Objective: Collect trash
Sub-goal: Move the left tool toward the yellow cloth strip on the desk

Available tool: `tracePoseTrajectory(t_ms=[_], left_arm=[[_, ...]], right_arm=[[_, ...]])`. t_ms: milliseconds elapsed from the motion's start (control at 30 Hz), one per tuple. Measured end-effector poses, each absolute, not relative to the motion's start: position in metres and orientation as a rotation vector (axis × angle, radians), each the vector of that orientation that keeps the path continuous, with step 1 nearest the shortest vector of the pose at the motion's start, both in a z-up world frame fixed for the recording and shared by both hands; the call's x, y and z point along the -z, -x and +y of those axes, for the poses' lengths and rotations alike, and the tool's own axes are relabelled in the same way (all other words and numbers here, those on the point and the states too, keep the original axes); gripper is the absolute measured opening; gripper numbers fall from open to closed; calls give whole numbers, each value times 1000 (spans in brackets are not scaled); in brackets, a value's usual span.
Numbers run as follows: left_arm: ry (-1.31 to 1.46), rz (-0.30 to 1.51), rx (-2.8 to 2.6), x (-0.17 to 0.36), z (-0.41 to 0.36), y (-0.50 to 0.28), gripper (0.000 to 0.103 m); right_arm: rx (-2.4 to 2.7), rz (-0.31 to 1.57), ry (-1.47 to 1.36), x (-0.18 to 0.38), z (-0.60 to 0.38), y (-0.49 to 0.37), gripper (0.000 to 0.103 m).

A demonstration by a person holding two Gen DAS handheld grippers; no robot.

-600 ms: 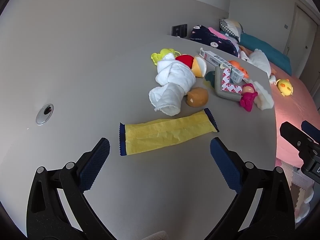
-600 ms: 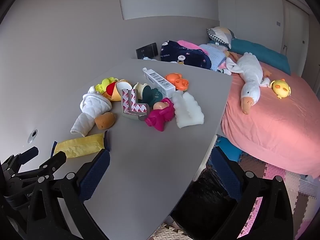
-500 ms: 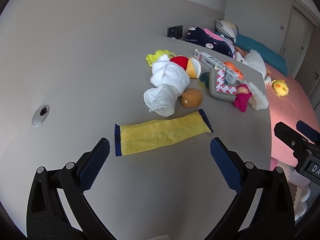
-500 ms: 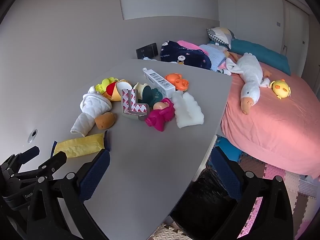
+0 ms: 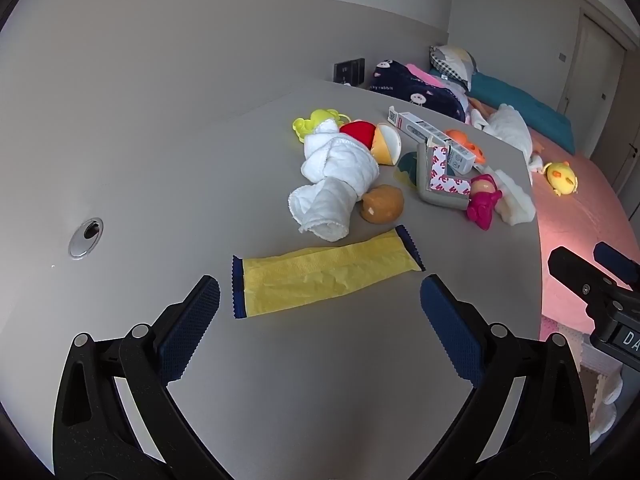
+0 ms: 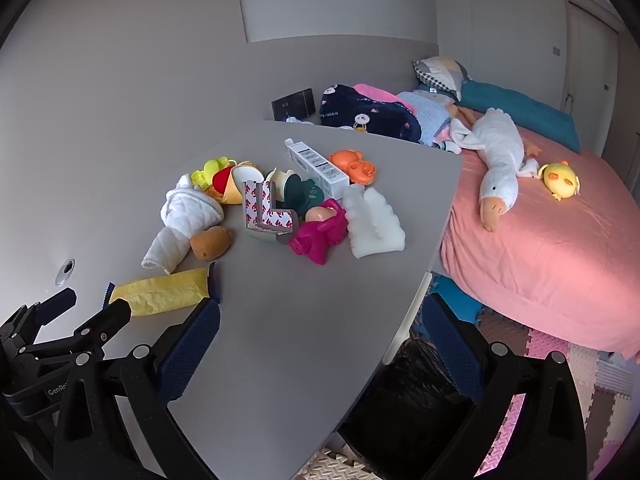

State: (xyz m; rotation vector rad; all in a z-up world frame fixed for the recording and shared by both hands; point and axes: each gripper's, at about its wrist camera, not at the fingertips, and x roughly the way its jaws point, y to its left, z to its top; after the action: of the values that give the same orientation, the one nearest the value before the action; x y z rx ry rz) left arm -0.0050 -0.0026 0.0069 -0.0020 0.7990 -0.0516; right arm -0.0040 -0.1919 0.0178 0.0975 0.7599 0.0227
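A flat yellow wrapper with dark blue ends (image 5: 326,274) lies on the grey table (image 5: 168,184), just beyond my open, empty left gripper (image 5: 320,332). It also shows in the right wrist view (image 6: 162,292). My right gripper (image 6: 320,344) is open and empty, over the table's front right edge. Further back lie a white box (image 5: 434,142), a grey L-shaped corner guard with red-printed tape (image 5: 438,182) and a white foam piece (image 6: 372,220).
Toys crowd the table's middle: a rolled white cloth (image 5: 336,184), a brown potato toy (image 5: 382,204), a pink figure (image 5: 482,202), an orange toy (image 6: 354,166). A black bin bag (image 6: 404,396) sits on the floor below the table edge. A pink bed (image 6: 552,240) stands right.
The left gripper has drifted slightly, so the wrapper sits a little further back and left in its view. The right gripper has barely moved. Both stay open.
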Motion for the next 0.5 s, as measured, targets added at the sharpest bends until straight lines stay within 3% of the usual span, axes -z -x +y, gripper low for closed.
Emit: tracePoseTrajectory(t_ms=[500], left_arm=[[-7, 797, 51, -6, -3, 6, 97]], right_arm=[[-25, 761, -94, -17, -194, 6, 101]])
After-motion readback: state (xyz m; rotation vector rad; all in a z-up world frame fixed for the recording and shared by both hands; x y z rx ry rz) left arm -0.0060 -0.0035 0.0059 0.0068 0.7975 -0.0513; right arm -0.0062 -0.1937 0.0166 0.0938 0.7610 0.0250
